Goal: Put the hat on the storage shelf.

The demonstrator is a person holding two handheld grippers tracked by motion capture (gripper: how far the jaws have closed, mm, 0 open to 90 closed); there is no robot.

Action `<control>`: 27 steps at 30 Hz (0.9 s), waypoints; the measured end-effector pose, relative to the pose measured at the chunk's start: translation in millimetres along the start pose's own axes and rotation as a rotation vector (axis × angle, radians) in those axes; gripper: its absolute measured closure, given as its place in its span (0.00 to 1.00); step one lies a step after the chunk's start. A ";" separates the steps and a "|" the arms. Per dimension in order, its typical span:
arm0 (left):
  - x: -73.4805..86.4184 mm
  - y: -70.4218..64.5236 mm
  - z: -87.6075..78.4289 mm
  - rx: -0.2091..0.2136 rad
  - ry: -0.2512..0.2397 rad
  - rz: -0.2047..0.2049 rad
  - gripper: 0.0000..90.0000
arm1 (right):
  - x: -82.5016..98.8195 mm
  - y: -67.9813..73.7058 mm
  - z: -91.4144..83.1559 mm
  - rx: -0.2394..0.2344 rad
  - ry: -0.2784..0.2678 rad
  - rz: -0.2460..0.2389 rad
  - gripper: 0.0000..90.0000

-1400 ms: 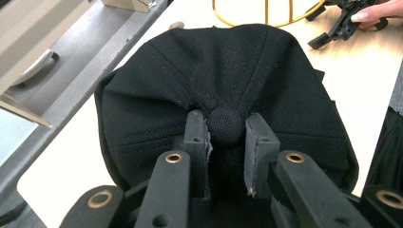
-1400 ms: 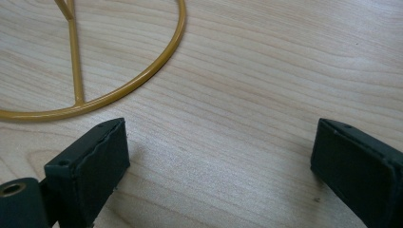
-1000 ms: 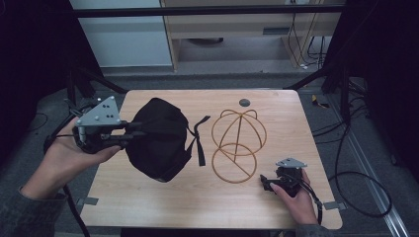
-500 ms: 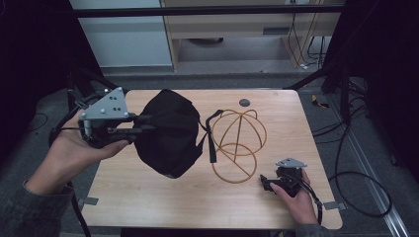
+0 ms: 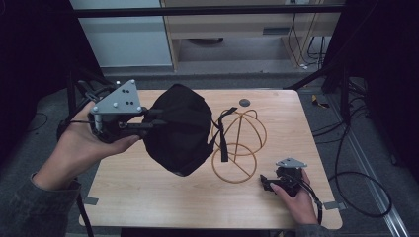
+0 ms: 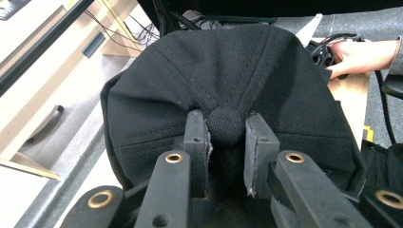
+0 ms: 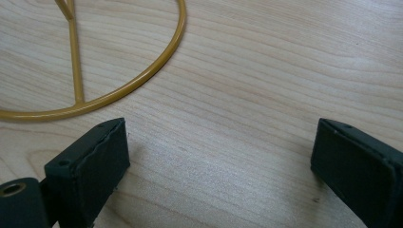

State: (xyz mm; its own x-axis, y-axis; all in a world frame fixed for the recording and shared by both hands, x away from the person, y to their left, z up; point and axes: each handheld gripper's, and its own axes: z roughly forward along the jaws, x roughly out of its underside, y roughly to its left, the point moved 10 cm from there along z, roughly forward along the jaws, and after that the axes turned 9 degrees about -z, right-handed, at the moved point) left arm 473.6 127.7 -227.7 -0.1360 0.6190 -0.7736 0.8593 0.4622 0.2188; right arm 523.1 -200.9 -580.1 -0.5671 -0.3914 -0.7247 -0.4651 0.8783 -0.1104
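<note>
A black cap hangs in the air over the left half of the table, its strap dangling against a gold wire hat stand. My left gripper is shut on the cap's top button, with the crown bunched around its pads. The cap's edge overlaps the stand's left side in the high view. My right gripper rests low near the table's front right, open with nothing between its pads. The stand's base ring lies just beyond it.
The wooden table has bare room at the front left. A small dark disc lies near the far edge. Cables trail on the floor to the right. A person's hand shows beyond the cap.
My left gripper has lifted the cap and carried it to the right, so it now overlaps the wire stand. The right gripper has stayed put.
</note>
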 end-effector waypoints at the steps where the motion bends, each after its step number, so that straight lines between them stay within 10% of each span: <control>1: -3.4 -2.0 1.1 0.000 0.008 0.008 0.82 | 0.1 0.0 -0.1 0.001 0.001 0.002 0.06; 27: -55.4 -17.7 32.6 -0.005 0.035 0.098 0.82 | 0.3 -0.3 0.2 0.003 0.002 -0.002 0.06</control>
State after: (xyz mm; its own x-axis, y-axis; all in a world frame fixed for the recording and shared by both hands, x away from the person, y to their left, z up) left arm 482.0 64.5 -208.1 -0.0683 0.6832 -0.7270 0.8669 0.4013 0.2956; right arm 523.1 -201.2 -580.4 -0.5675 -0.3932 -0.7234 -0.4639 0.8786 -0.1135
